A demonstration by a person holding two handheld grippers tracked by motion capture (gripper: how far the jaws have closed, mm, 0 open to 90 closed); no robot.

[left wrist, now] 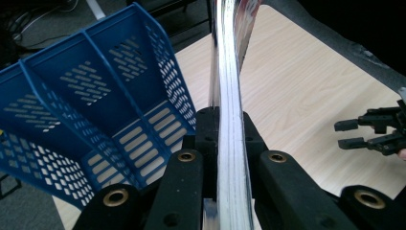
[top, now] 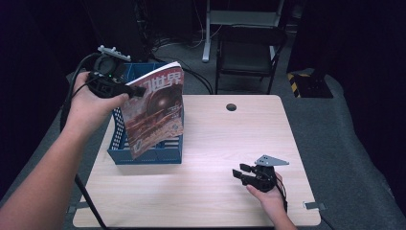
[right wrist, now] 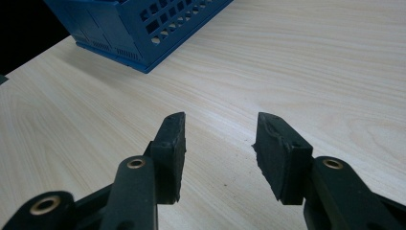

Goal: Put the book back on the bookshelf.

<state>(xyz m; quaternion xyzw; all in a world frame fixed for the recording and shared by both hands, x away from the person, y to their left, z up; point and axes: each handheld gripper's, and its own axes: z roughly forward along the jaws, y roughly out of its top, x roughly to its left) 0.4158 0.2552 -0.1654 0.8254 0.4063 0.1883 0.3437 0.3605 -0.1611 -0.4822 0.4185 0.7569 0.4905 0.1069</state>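
A magazine point(top: 155, 112) with a reddish cover and white characters hangs tilted over the blue slotted file rack point(top: 122, 153) at the table's left. My left gripper point(top: 139, 90) is shut on the magazine's upper left edge. In the left gripper view the magazine's edge point(left wrist: 230, 96) runs up between the two closed jaws, with the rack's compartments point(left wrist: 95, 96) to the left of it. My right gripper point(top: 242, 171) rests low over the table's front right, open, nothing between its fingers point(right wrist: 174, 143); the left gripper view shows it point(left wrist: 349, 134) far right.
The light wooden table point(top: 225, 139) has a round cable hole point(top: 231, 107) near its far edge. A dark chair point(top: 249, 52) and a white stand point(top: 208, 33) sit beyond the table. The rack's corner point(right wrist: 143, 24) lies ahead of the right gripper.
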